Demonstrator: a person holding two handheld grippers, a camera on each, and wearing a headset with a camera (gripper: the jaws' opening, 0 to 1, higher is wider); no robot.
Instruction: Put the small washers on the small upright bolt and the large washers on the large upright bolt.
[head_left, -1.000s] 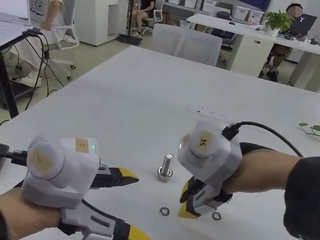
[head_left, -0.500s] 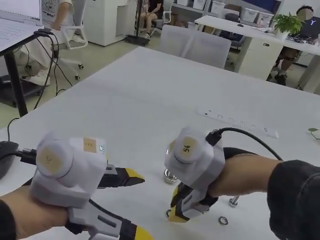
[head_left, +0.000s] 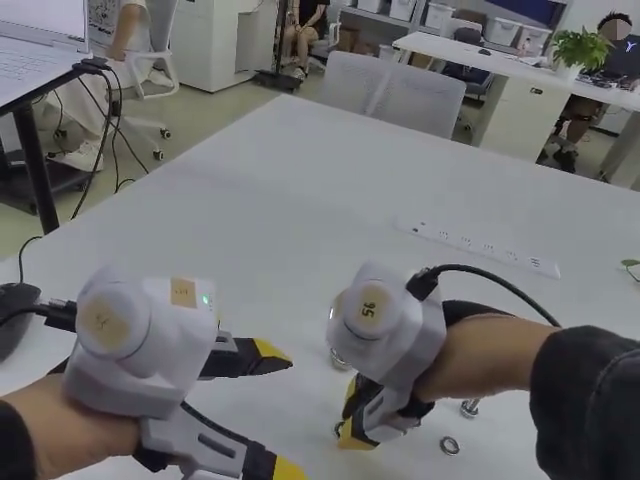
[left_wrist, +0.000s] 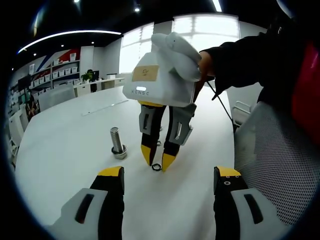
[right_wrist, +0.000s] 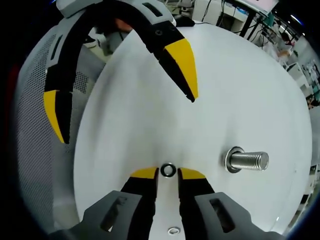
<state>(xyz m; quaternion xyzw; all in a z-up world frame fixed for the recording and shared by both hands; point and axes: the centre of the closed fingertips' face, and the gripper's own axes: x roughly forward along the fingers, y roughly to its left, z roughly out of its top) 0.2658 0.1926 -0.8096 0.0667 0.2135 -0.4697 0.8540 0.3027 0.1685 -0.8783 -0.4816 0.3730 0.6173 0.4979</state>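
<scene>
A small steel washer (right_wrist: 168, 170) lies flat on the white table, pinched between the yellow tips of my right gripper (right_wrist: 168, 174). The left gripper view shows the same washer (left_wrist: 156, 166) under the right gripper (left_wrist: 157, 162), which points straight down. The large upright bolt (left_wrist: 117, 144) stands just beside it, also in the right gripper view as the large bolt (right_wrist: 247, 161). In the head view the right gripper (head_left: 355, 432) hides that bolt. The small bolt (head_left: 468, 407) and another washer (head_left: 450, 445) sit to its right. My left gripper (left_wrist: 169, 172) hovers open and holds nothing.
One more washer (right_wrist: 173, 230) lies close under the right gripper. A white power strip (head_left: 480, 250) lies further back on the table (head_left: 300, 170). A grey chair (head_left: 395, 95) stands at the far edge, with desks and seated people beyond.
The right gripper has moved left, from between two washers onto the washer near the large bolt, and now covers that bolt in the head view. The left gripper has barely moved.
</scene>
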